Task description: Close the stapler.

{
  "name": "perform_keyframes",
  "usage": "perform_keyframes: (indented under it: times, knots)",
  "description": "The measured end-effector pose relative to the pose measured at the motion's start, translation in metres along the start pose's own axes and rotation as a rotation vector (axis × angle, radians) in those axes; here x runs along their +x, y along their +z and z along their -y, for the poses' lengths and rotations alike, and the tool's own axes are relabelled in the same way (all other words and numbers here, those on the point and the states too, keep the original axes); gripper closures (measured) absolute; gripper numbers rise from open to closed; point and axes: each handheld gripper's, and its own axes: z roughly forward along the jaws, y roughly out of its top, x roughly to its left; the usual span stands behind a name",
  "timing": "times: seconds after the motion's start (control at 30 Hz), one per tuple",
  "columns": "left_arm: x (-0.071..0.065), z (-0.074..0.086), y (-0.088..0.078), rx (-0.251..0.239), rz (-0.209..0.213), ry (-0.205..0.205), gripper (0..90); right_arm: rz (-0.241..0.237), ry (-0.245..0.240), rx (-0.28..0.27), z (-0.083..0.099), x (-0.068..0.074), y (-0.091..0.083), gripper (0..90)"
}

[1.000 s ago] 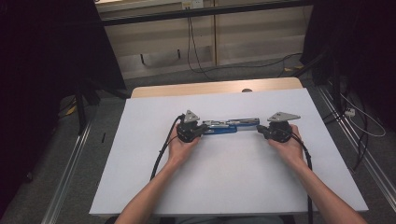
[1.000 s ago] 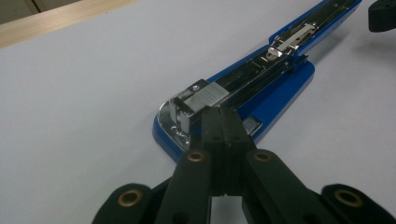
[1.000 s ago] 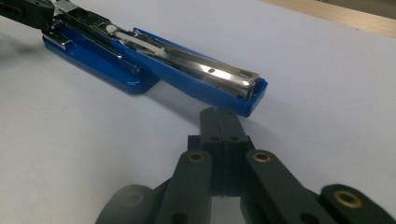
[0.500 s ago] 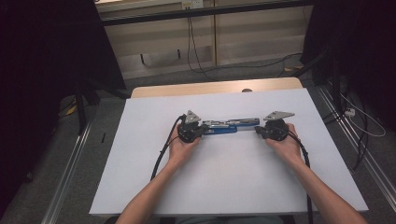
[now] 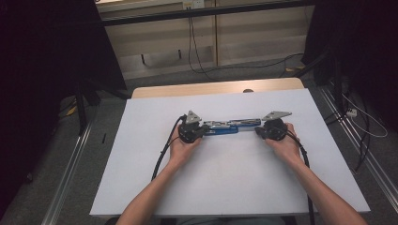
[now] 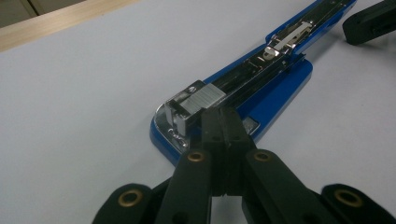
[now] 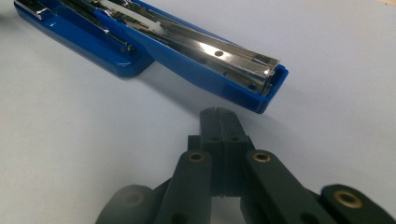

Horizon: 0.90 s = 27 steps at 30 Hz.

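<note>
1. Two bare arms come in over the near edge of the tabletop (image 5: 225, 183), which is covered in white.
2. The left hand (image 5: 180, 149) holds the left tongs (image 5: 202, 131). The right hand (image 5: 281, 144) holds the right tongs (image 5: 257, 131).
3. Both hands are near the middle of the tabletop, well apart from its side edges.
4. A black cable (image 5: 162, 157) runs from the left tongs back toward the near edge.
5. A blue stapler (image 5: 230, 127) lies flat between the two tongs. It is opened out long, and its shiny metal track faces up.
6. In the left gripper view, the left tongs (image 6: 224, 119) are shut tight, with nothing between the jaws. Their tip is right at the metal block on one end of the stapler (image 6: 261, 88). It looks like it touches, but I cannot tell for sure.
7. In the right gripper view, the right tongs (image 7: 219, 114) are shut too, and hold nothing. Their tip is just beside the other end of the stapler (image 7: 205, 70), with a small gap.
8. Along the far edge, a strip of bare wood (image 5: 206, 89) shows.
</note>
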Motion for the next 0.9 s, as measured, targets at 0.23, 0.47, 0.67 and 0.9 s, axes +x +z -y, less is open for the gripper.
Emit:
perform_keyframes:
  times: [0.23,0.47,0.67,0.9]
  knots:
    - [-0.0011,-0.0006,-0.0002,0.002,-0.018,0.032,90.0,0.012,0.008,0.005,-0.0035,0.0006,0.0041,90.0]
    - [-0.0009,-0.0003,-0.0002,0.001,-0.014,0.036,90.0,0.019,0.015,-0.005,-0.0038,0.0005,0.006,90.0]
    - [-0.0003,0.0006,-0.0002,-0.003,0.002,0.017,90.0,0.03,0.002,-0.009,-0.0037,0.002,0.006,90.0]
    - [-0.0017,0.0004,-0.0004,-0.003,-0.016,0.046,90.0,0.028,0.004,-0.021,-0.0034,0.0015,0.0054,90.0]
